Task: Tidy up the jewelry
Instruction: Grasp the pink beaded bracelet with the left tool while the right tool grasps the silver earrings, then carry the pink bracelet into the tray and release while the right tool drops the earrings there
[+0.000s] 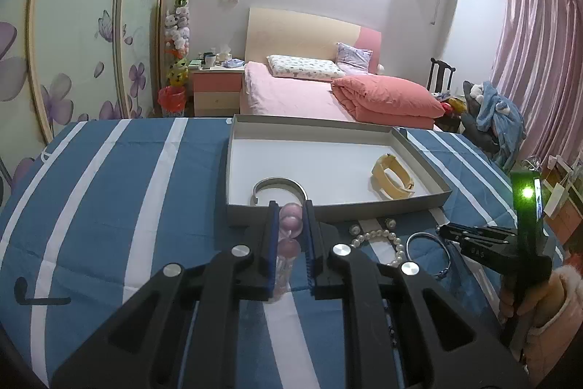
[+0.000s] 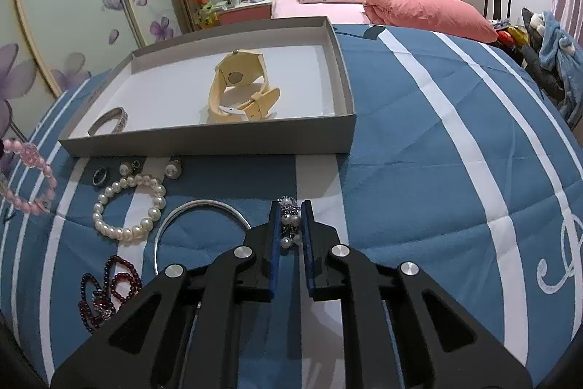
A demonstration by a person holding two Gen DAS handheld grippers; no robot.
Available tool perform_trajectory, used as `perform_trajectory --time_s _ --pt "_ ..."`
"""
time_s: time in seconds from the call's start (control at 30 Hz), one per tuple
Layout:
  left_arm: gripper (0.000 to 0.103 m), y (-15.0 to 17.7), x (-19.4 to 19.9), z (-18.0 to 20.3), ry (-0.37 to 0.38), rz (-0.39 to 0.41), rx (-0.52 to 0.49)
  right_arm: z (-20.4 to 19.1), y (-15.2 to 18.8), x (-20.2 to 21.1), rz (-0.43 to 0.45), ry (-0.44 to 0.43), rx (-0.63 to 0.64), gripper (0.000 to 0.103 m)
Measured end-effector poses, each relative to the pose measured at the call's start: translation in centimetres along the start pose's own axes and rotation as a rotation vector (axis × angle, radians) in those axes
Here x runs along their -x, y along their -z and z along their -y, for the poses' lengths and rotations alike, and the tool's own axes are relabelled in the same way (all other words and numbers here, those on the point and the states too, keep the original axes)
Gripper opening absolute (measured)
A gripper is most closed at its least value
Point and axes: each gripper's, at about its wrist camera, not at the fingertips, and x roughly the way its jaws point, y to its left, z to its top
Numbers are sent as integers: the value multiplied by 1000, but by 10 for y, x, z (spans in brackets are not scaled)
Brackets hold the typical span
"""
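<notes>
My left gripper (image 1: 290,206) is shut on a pink bead bracelet (image 1: 291,225), held just in front of the near wall of a grey box (image 1: 419,148). The same pink bracelet (image 2: 31,170) shows at the left edge of the right wrist view. Inside the grey box (image 2: 218,143) lie a yellow watch (image 2: 240,90) and a silver bangle (image 2: 109,121). My right gripper (image 2: 290,205) is down at the blue striped cloth, shut on a piece of small pearls and dark chain (image 2: 289,225).
On the cloth before the box lie a pearl bracelet (image 2: 124,233), a thin silver bangle (image 2: 204,205), a dark red bead string (image 2: 105,290), a dark ring (image 2: 100,175) and two pearl earrings (image 2: 171,168). A bed and wardrobe stand behind the table.
</notes>
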Motion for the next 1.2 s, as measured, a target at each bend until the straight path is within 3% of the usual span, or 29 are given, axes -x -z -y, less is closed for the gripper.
perform_trajectory --time_s 0.03,0.6,1.2 --pt "14 0 1 0 1 1 2 2 0 2 11 -7 -9 6" --pt "13 -4 22 1 27 68 14 3 -11 67 266 -124 -39 6" --pt "14 -8 39 14 17 159 22 -19 -15 113 543 -162 10 6"
